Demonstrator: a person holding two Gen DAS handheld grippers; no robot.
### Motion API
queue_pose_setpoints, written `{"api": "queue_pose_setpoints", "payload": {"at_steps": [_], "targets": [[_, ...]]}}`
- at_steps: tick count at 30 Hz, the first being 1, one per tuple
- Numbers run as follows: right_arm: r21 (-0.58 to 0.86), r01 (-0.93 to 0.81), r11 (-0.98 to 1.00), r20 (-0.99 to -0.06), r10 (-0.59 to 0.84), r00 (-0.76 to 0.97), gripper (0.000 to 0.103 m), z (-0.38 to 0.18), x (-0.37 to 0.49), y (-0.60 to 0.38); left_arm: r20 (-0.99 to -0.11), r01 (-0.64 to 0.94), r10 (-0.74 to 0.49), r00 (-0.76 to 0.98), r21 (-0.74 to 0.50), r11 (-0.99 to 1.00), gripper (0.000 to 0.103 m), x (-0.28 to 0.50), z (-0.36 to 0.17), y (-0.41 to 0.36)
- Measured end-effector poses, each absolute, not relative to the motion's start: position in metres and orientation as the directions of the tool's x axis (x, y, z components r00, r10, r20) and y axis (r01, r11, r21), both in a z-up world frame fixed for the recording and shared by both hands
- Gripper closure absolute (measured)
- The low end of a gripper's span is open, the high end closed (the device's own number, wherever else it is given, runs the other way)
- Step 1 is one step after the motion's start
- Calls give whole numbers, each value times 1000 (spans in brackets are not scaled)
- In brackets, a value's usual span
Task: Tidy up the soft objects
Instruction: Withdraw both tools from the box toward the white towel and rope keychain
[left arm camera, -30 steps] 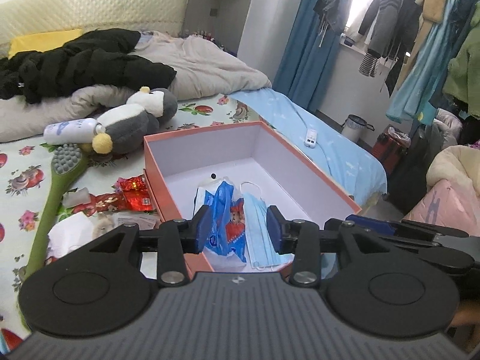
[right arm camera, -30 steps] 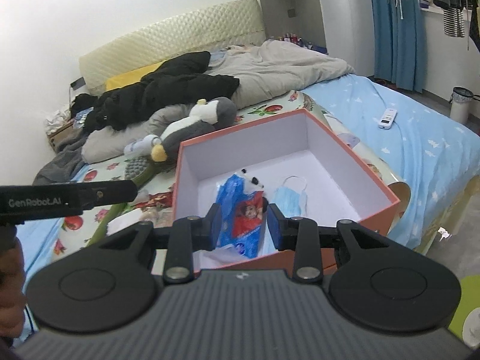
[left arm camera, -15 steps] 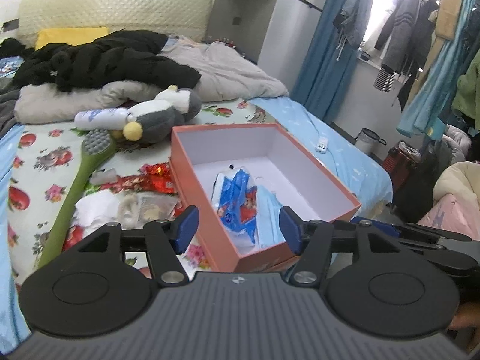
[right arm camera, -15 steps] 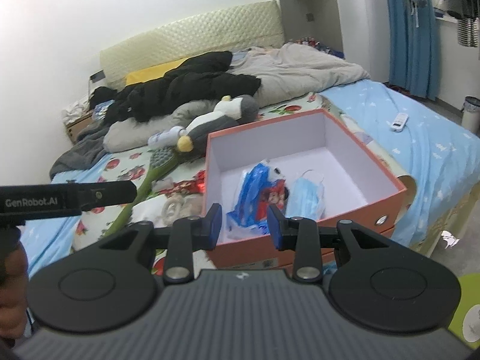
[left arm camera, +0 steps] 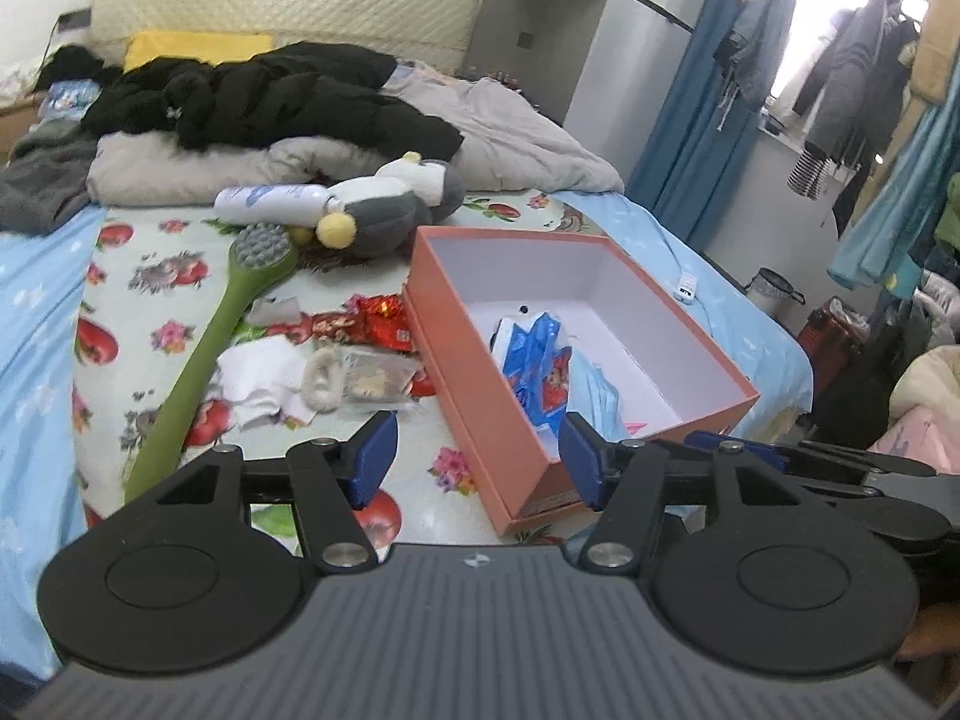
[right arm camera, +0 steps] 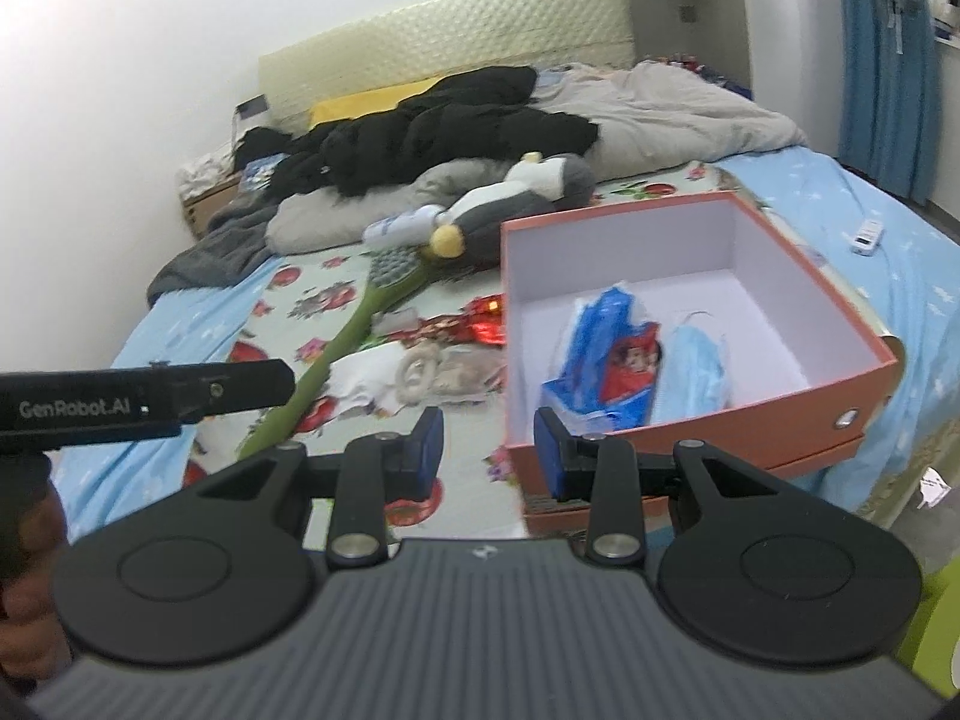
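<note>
Bedroom, floral bedsheet (left arm camera: 150, 300) serving as work surface. Orange box (left arm camera: 480, 384) sits near the bed's edge and already holds a blue packet (left arm camera: 534, 360) and a face mask (right arm camera: 690, 372). Loose soft items, white cloth (left arm camera: 264, 378) among them, lie just left of the box. Left gripper (left arm camera: 477, 459) hangs empty with jaws spread wide; right gripper (right arm camera: 487, 450) likewise parted and empty. Judgement: cloth lies ahead-left of both; left gripper is nearer.
</note>
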State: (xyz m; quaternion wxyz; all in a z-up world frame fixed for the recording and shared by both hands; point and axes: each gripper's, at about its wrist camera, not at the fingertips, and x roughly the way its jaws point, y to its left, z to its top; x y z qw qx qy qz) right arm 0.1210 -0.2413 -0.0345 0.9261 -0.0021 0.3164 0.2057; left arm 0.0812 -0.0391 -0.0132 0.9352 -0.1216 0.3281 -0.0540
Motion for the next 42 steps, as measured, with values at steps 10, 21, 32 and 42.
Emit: {"api": "queue_pose_setpoints", "payload": {"at_steps": [10, 21, 32, 42], "targets": [[112, -461, 880, -617, 425, 662, 67, -45, 107, -194, -609, -70, -102, 787, -253, 965, 38, 41, -24, 0], [79, -504, 860, -657, 425, 623, 55, -74, 124, -160, -664, -163, -91, 742, -310, 936, 38, 59, -66, 46], [49, -542, 839, -688, 421, 590, 55, -109, 186, -121, -702, -225, -88, 707, -341, 913, 40, 157, -114, 85], [25, -608, 794, -716, 438, 544, 58, -150, 241, -78, -733, -253, -114, 671, -372, 893, 42, 234, -161, 114]]}}
